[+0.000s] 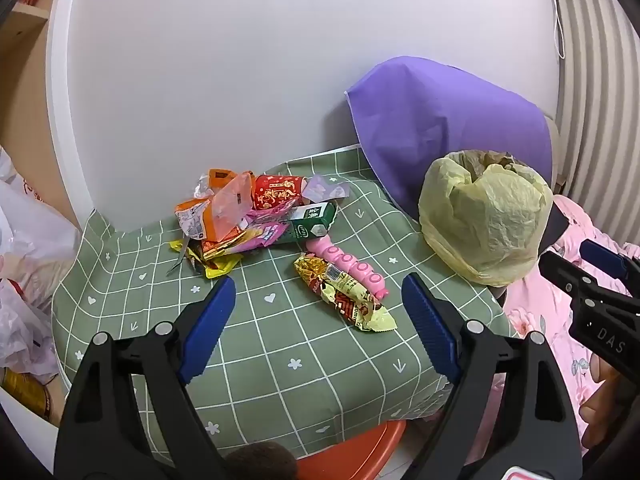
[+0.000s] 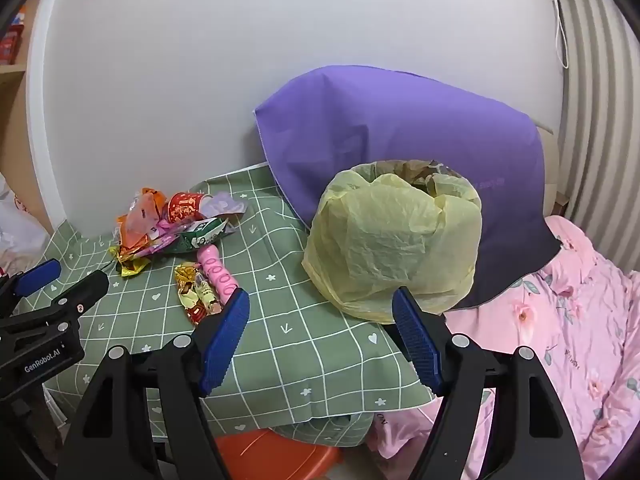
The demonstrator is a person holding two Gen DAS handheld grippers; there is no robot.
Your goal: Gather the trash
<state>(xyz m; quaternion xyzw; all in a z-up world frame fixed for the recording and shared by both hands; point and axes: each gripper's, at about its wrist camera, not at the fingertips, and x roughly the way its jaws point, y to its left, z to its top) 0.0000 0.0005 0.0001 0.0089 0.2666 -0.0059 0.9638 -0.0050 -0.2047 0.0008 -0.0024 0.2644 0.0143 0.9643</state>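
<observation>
A heap of crumpled wrappers (image 1: 244, 216) (image 2: 168, 224) lies at the back of the green checked tablecloth (image 1: 280, 344) (image 2: 304, 344), with a green carton (image 1: 310, 224). Closer lie a pink tube (image 1: 354, 268) (image 2: 220, 276) and a gold-red snack wrapper (image 1: 346, 294) (image 2: 196, 292). A bin lined with a yellow bag (image 1: 484, 216) (image 2: 396, 236) stands at the table's right, its mouth open. My left gripper (image 1: 320, 324) is open and empty above the table's front. My right gripper (image 2: 320, 336) is open and empty in front of the bin.
A purple cloth (image 1: 448, 128) (image 2: 400, 128) leans on the white wall behind the bin. Pink floral bedding (image 2: 560, 320) lies at the right. White plastic bags (image 1: 24, 264) sit at the left. An orange stool (image 1: 356, 452) shows under the table's front edge.
</observation>
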